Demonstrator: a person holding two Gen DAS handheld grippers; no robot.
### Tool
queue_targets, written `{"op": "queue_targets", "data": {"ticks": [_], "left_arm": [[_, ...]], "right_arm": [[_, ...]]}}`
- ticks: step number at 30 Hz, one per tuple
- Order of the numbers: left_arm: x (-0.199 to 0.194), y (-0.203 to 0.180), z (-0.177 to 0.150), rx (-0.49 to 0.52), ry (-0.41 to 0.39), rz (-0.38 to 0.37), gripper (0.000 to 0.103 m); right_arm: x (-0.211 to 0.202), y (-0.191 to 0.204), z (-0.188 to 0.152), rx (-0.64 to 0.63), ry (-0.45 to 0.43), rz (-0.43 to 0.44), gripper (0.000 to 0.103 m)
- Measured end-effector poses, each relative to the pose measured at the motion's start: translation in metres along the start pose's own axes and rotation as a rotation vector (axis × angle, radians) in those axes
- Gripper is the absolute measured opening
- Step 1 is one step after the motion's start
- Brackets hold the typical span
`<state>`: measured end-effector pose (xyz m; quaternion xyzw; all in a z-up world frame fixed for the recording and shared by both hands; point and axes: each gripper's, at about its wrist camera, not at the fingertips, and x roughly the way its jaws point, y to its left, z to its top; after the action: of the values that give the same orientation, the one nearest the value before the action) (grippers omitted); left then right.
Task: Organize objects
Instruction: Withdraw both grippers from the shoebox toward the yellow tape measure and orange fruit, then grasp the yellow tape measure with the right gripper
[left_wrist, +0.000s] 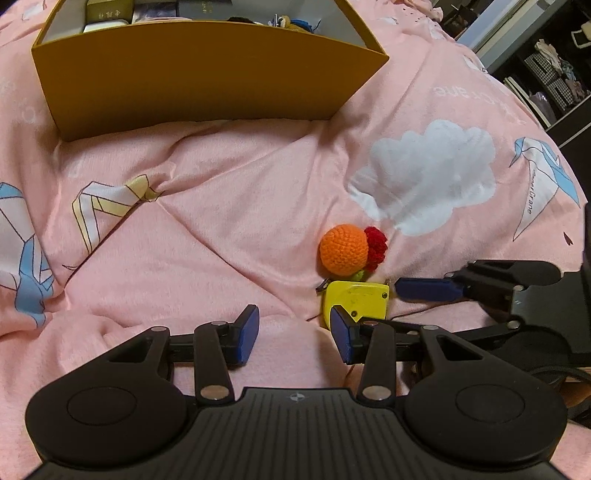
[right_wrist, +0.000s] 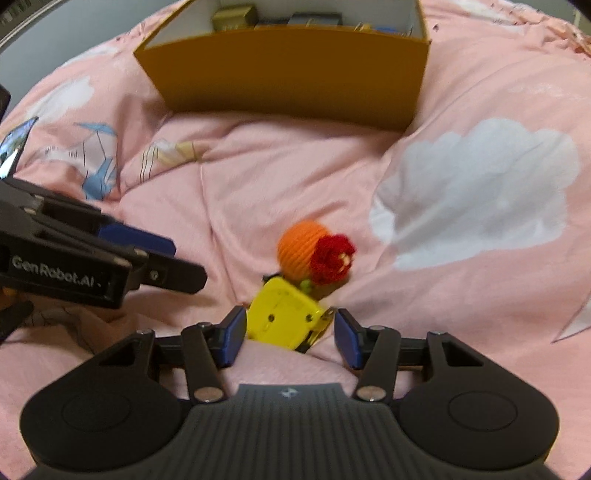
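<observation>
A pink bedspread (left_wrist: 229, 229) carries an open yellow box (left_wrist: 199, 74) at its far side. Nearer, a yellow tape measure (right_wrist: 282, 317) lies touching a crocheted orange ball (left_wrist: 343, 249). The right gripper (right_wrist: 290, 338) straddles it, jaws apart, the left pad seemingly just touching; the left gripper (left_wrist: 295, 332) stands beside, jaws apart.

Pink quilt (left_wrist: 229, 229), dark shelving (left_wrist: 546, 74)

Warm, even indoor light on the pink quilt (left_wrist: 229, 229), soft shadow beneath the cardboard box (left_wrist: 199, 77); strong fisheye bending toward the corners; right wrist view smeared around the crochet ball (right_wrist: 304, 249)
</observation>
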<state>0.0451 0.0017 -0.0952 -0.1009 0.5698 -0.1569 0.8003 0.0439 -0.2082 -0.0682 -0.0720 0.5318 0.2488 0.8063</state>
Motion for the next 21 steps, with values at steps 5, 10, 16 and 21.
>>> {"op": "queue_targets", "data": {"ticks": [5, 10, 16, 21], "left_arm": [[0.002, 0.001, 0.000, -0.004, 0.004, 0.000, 0.050], [0.002, 0.002, 0.000, -0.007, 0.007, 0.000, 0.049], [0.001, 0.002, 0.000, -0.009, 0.008, 0.005, 0.049], [0.001, 0.003, 0.000, -0.016, 0.010, 0.012, 0.050]], "right_arm": [[0.019, -0.010, 0.002, 0.058, 0.063, 0.047, 0.057], [0.031, -0.008, 0.005, 0.058, 0.095, 0.050, 0.057], [0.038, 0.003, 0.012, 0.009, 0.103, 0.042, 0.061], [0.042, 0.004, 0.016, -0.002, 0.114, 0.041, 0.062]]}}
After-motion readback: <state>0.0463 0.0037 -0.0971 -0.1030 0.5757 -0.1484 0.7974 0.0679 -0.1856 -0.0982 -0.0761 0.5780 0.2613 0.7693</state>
